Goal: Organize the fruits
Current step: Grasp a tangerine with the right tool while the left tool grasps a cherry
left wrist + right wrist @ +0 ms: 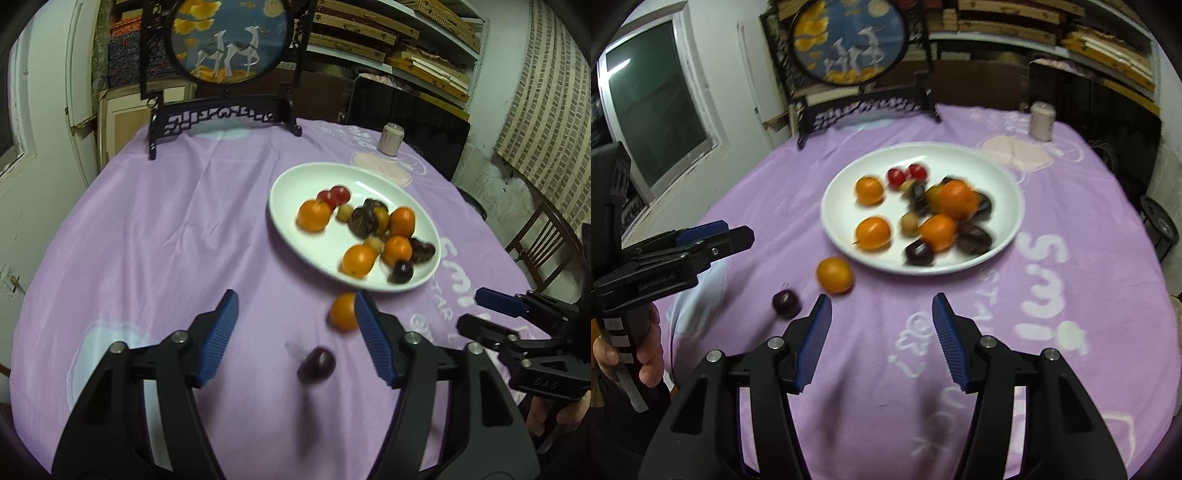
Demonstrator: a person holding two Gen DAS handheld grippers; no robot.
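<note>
A white oval plate on the purple tablecloth holds several oranges, dark plums, small yellow fruits and two red fruits. One orange and one dark plum lie loose on the cloth in front of the plate. My left gripper is open and empty, above the cloth with the plum between its fingers' line and the orange by its right finger. My right gripper is open and empty, right of both loose fruits. Each gripper shows in the other's view, the right and the left.
A dark carved stand with a round deer picture stands at the table's far edge. A small pale jar sits at the far right. A wooden chair and shelves lie beyond the table.
</note>
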